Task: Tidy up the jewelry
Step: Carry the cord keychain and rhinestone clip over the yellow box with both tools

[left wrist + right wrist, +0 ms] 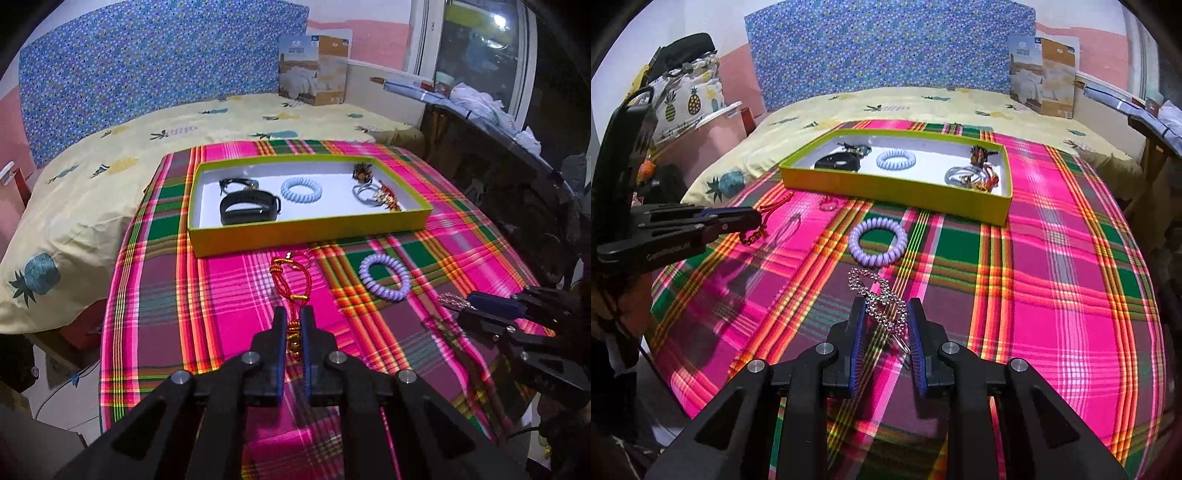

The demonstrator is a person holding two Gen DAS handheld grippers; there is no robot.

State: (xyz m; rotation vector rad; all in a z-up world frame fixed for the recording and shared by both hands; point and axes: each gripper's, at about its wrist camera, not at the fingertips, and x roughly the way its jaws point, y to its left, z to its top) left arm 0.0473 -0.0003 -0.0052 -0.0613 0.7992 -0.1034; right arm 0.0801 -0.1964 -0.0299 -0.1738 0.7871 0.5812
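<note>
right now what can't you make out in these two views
- Red cord charm: left wrist view, its lower end hidden between the left gripper fingers.
- Rhinestone clip: right wrist view, its back end is between the right gripper fingers; firm pinch unclear.
- Pile at the tray's right end: too small and tangled to separate pieces.
- Small pink ring: blurred against the cloth.

A plaid cloth (1052, 258) covers the bed (110, 155), bearing a yellow tray (886, 184) and purple coil bracelet (878, 242).

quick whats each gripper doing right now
left gripper: shut on the red cord charm
right gripper: shut on the rhinestone hair clip
</note>
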